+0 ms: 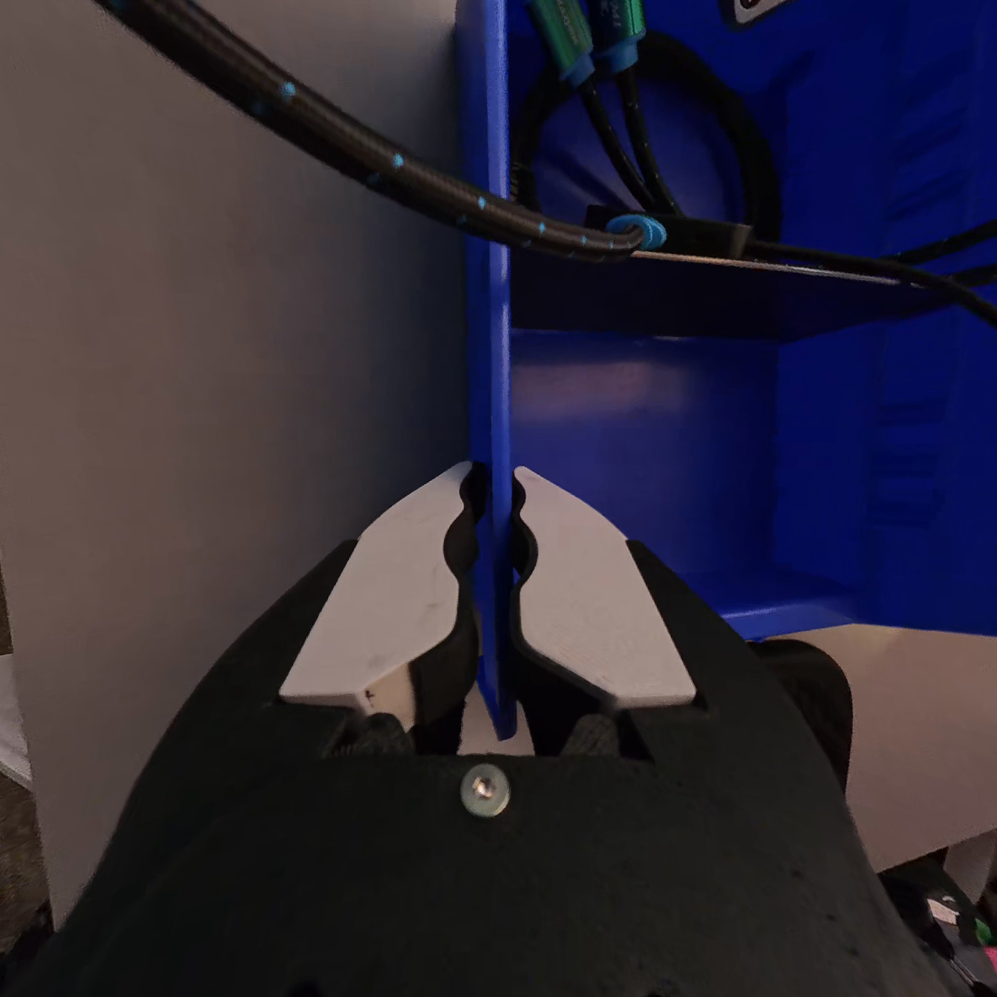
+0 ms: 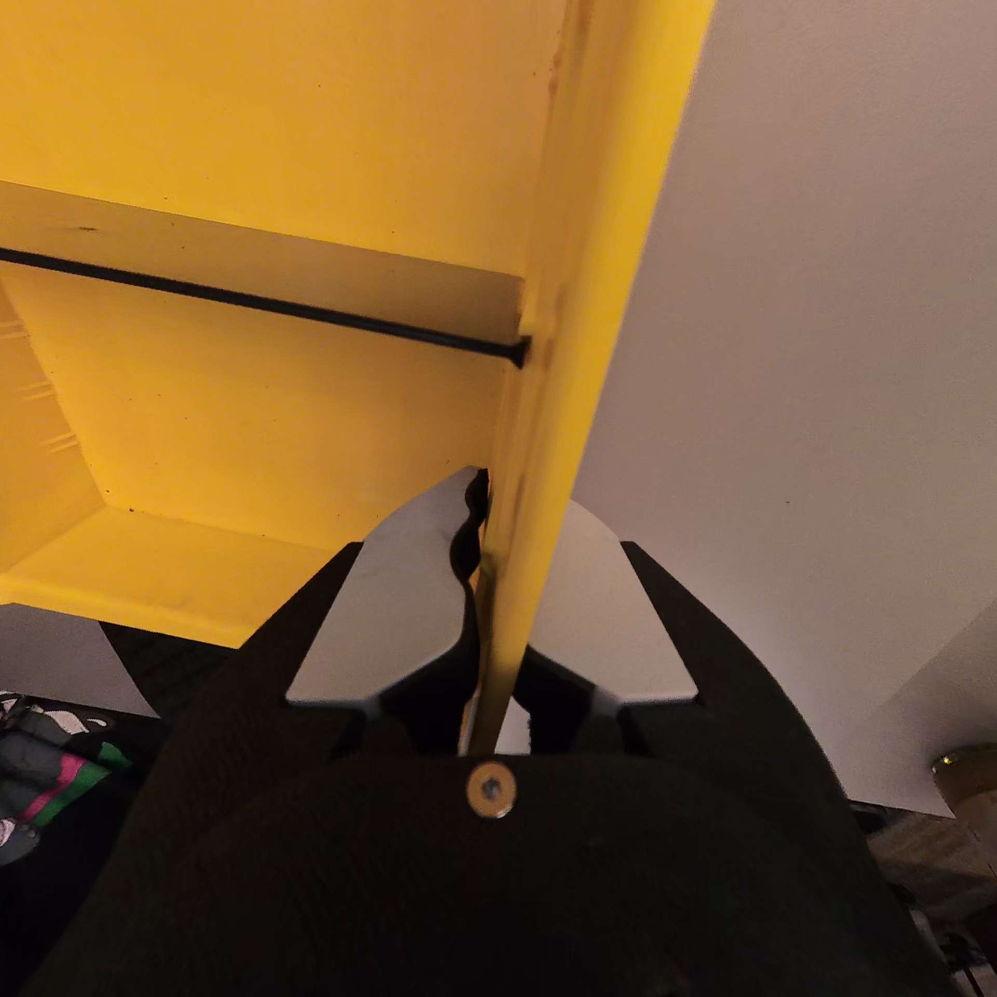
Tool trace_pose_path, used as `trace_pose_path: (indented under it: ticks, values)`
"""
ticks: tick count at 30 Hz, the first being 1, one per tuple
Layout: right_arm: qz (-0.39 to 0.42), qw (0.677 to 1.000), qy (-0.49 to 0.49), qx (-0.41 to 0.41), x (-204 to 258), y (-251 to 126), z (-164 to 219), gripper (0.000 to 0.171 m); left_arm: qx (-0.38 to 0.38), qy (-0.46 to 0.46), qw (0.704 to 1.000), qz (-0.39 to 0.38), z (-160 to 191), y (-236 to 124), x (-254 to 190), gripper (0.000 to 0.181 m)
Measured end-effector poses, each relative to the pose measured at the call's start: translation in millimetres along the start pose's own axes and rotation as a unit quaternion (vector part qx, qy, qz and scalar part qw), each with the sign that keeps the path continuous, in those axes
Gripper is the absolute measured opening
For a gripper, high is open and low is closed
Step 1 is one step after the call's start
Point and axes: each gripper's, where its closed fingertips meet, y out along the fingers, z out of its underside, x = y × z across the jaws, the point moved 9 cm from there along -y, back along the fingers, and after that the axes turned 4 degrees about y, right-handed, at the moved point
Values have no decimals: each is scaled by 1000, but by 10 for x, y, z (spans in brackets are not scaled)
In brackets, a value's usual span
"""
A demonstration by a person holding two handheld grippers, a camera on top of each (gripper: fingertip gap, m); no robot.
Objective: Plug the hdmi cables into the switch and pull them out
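My left gripper is shut on the left wall of a blue bin. Inside the bin lie black braided HDMI cables with green plugs and a dark flat box, the switch, on a shelf. One braided cable hangs over the bin wall to the left. My right gripper is shut on the right wall of a yellow bin. A thin black rod runs across the yellow bin's inside.
White table surface lies left of the blue bin and right of the yellow bin. Dark cloth with pink and green patches shows at the lower left of the right wrist view. A round brass-coloured object sits at the lower right. There is about 85 centimeters between the tips of the two grippers.
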Motion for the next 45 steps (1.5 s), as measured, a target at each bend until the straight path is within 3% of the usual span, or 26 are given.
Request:
trace_pose_path:
  ticks: [16, 23, 45]
  values:
    - [-6, 1000, 22, 0, -65, -4, 51, 5, 0, 9, 1000, 0, 15, -20, 35, 7]
    - [-7, 1000, 27, 0, -80, -3, 91, 5, 22, 83, 996, -22, 24, -19, -78, 6]
    - [-4, 999, 43, 0, -120, -9, 143, 5, 6, 40, 999, -4, 26, -25, -15, 7]
